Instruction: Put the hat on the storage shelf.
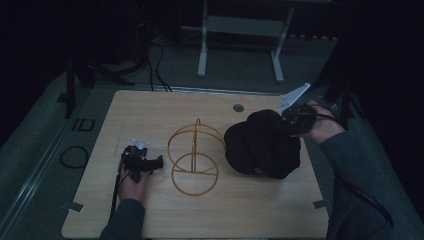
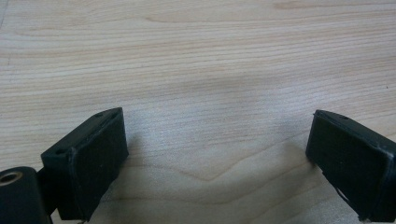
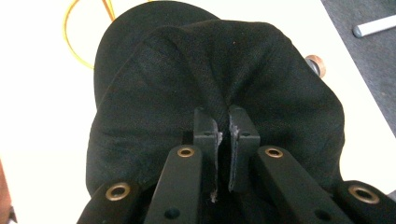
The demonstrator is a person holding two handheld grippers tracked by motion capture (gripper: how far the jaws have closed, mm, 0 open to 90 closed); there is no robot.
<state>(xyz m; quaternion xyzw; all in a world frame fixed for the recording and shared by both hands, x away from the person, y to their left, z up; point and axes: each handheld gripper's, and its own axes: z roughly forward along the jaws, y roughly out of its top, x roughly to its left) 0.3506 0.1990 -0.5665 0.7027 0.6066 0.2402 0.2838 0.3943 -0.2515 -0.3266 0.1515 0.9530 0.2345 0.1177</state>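
It looked like a lab or recording studio: a lone pale wooden table [image 1: 150, 110] stood on grey carpet [image 1: 40, 130], hemmed by black curtains [image 1: 390, 60], with loose cables [image 1: 157, 62] trailing and a white metal stand [image 1: 240, 30] behind

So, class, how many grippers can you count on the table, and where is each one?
2. The left gripper rests open on the table beside the gold wire stand; the right gripper pinches the black cap.
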